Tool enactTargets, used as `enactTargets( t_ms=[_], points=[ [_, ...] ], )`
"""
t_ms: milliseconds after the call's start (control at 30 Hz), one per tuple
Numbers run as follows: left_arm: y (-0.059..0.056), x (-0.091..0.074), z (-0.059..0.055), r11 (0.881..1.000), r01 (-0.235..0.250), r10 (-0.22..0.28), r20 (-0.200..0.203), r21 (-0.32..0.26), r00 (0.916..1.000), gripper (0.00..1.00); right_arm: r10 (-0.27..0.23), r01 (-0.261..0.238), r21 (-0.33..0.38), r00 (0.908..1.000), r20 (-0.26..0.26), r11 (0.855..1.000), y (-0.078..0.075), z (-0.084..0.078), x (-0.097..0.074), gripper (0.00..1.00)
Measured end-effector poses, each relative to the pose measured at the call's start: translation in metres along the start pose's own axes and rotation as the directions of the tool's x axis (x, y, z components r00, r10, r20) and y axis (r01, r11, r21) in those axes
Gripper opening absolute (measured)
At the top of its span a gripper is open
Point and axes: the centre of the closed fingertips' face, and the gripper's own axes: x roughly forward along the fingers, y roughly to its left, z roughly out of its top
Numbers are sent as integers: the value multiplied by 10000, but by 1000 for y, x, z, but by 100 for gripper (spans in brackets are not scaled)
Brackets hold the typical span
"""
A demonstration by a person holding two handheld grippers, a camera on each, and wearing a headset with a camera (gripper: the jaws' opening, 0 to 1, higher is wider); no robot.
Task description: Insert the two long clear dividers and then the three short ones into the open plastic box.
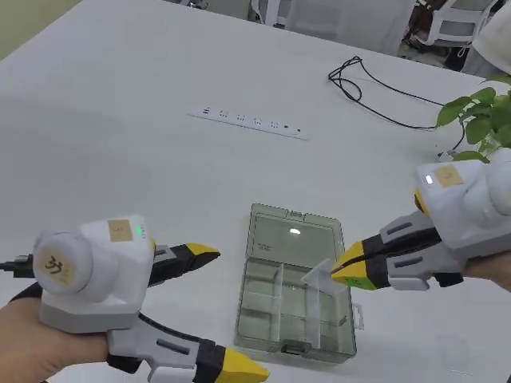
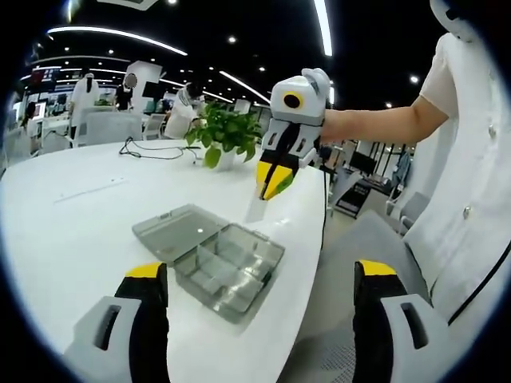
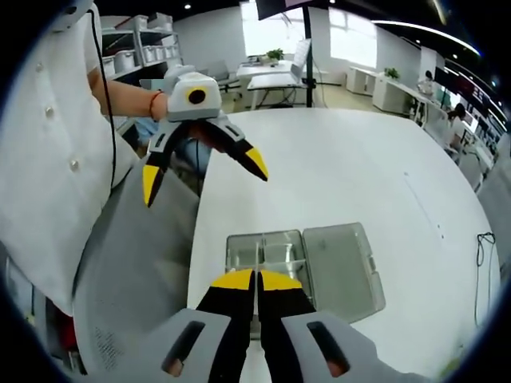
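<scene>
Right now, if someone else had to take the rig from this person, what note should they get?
Left gripper: open and empty, held above the table to the left of the box.
Right gripper: shut on a clear divider, which hangs over the right part of the box and is not yet seated.
Box: on the white table, open, with its lid laid back flat.
Done: seated dividers already split the box into compartments. I cannot tell how many.
Left to do: lower the held divider into its slots, then check that all five are in.
</scene>
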Motion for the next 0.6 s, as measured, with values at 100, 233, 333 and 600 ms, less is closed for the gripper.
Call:
enactTargets(
  t_ms=[100, 233, 333, 600],
  points=[
    [1, 1, -2, 10000, 21, -21, -2, -51, 10000, 100, -91, 91, 85, 9999, 50, 9999, -5, -4, 6, 3],
    [4, 2, -5, 9999, 4, -5, -63, -115, 10000, 100, -95, 93, 170, 9999, 115, 9998, -8, -9, 15, 3],
    [4, 2, -6, 9999, -2, 0, -87, -161, 10000, 100, -52, 49, 210, 9999, 146, 9998, -10, -14, 21, 3],
    [5, 4, -8, 9998, 48, -51, -135, -211, 9999, 100, -69, 63, 516, 9999, 118, 9986, -19, -33, 33, 3]
  ],
)
